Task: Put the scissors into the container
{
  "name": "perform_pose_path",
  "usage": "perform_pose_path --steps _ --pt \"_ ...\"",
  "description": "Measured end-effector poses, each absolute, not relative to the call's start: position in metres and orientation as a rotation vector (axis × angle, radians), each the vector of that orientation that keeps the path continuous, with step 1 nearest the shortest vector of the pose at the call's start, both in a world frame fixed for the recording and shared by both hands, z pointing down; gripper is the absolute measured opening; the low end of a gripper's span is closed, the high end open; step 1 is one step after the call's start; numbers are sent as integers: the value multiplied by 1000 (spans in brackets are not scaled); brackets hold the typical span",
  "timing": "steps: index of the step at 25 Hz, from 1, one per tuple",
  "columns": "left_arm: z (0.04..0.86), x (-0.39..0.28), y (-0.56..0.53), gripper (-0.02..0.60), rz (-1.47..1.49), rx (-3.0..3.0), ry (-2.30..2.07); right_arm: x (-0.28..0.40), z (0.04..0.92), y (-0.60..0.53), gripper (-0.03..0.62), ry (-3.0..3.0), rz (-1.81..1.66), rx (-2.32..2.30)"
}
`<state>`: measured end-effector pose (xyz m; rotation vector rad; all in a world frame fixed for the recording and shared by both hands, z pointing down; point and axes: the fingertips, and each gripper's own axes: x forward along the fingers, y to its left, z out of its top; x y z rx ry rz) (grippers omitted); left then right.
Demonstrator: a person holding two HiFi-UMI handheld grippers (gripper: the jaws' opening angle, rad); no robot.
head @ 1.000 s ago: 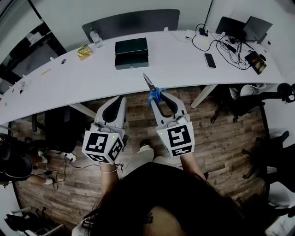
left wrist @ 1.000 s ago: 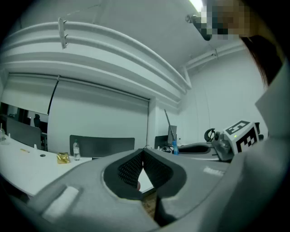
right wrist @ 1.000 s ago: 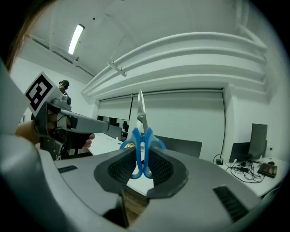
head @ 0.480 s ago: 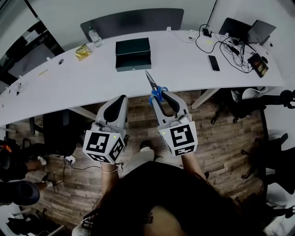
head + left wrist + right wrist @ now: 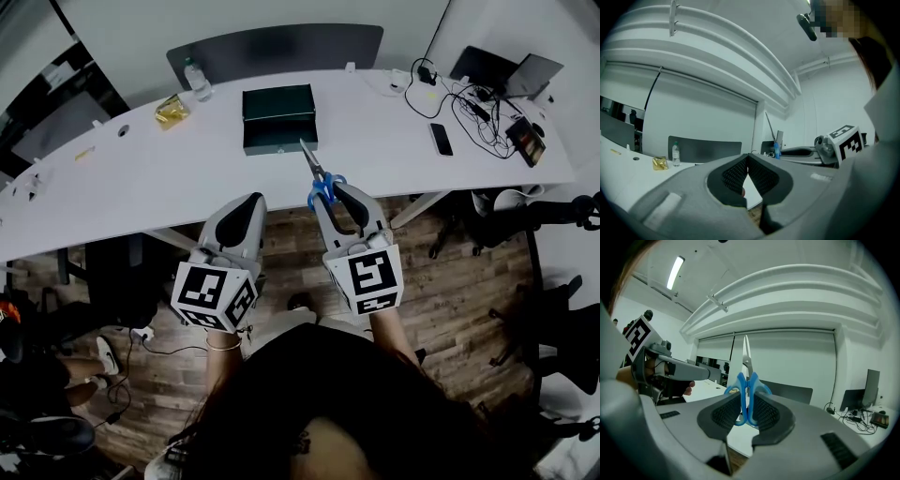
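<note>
My right gripper (image 5: 330,194) is shut on a pair of scissors (image 5: 317,174) by their blue handles, over the near edge of the white table (image 5: 131,173). The closed steel blades point away from me, and their tip is close to the front right corner of the dark green open container (image 5: 278,117). In the right gripper view the scissors (image 5: 746,380) stand upright, with the handles pinched between the pads of the right gripper (image 5: 746,403). My left gripper (image 5: 246,204) hangs beside it over the floor, left of the scissors. Its jaws (image 5: 748,160) are shut on nothing.
At the table's far left stand a water bottle (image 5: 196,82) and a gold packet (image 5: 172,110). A phone (image 5: 439,139), tangled cables (image 5: 469,105) and a laptop (image 5: 506,67) fill the right end. A dark chair back (image 5: 281,45) stands behind the table.
Both grippers have moved forward toward the table. The scissors' tip has come nearer to the container's front edge. The grip on the handles is the same.
</note>
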<state>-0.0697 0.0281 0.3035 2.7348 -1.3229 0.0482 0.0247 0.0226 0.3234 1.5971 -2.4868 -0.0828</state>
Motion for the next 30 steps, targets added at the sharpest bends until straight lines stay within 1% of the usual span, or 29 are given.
perform_pose_path --steps 10,19,30 --pt "301 -91 -3 12 34 2760 -1256 1 325 -4 91 -2466 -72 1618" --pt "309 -81 -24 12 49 2760 -1198 7 330 -27 91 -2439 -49 1634" --pt "313 -77 -71 12 56 2740 -1242 12 337 -79 91 -2461 -52 1599"
